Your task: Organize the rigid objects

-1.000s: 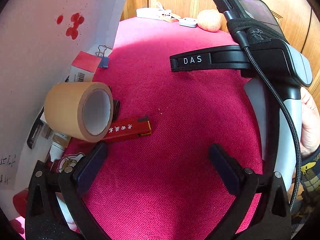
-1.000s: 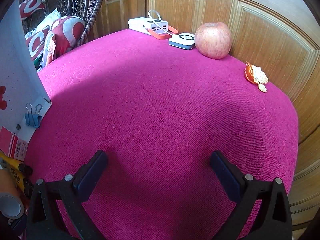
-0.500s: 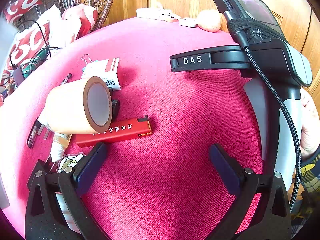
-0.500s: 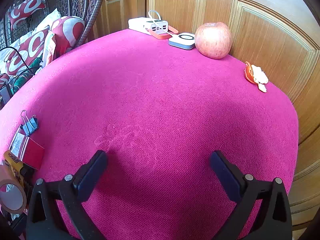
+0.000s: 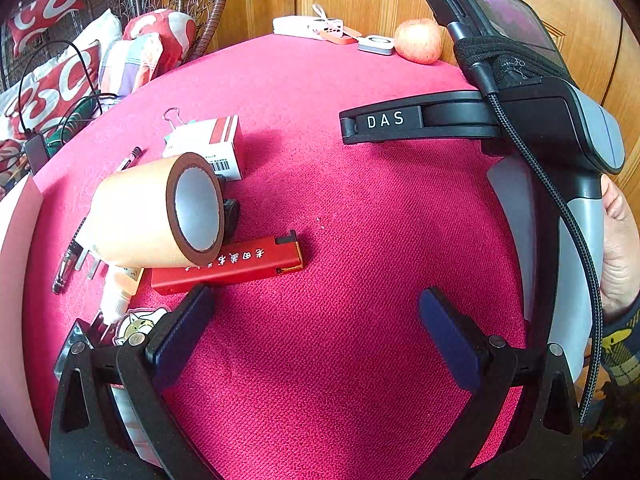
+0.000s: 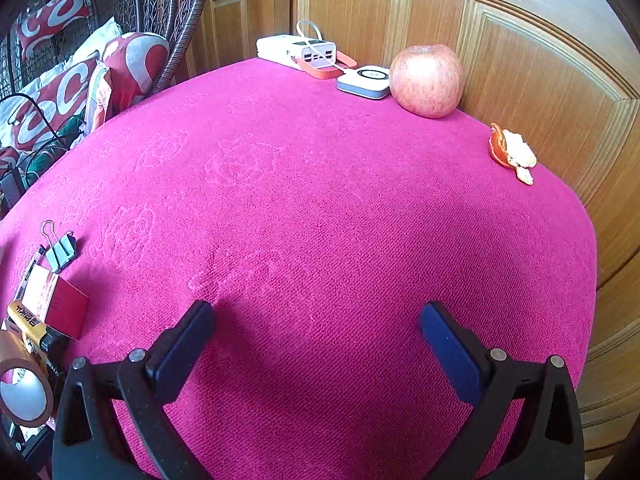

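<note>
left of left gripper (image 5: 316,332): tape roll (image 5: 156,212) (seemingly untouched) | both grippers' jaws spread, empty

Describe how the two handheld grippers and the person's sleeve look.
Both the left gripper and right gripper have black frames with dark blue pads. The right one's grey-and-black handle reads "DAS", carries a strapped phone and a braided cable. The sleeve is plaid.
</note>
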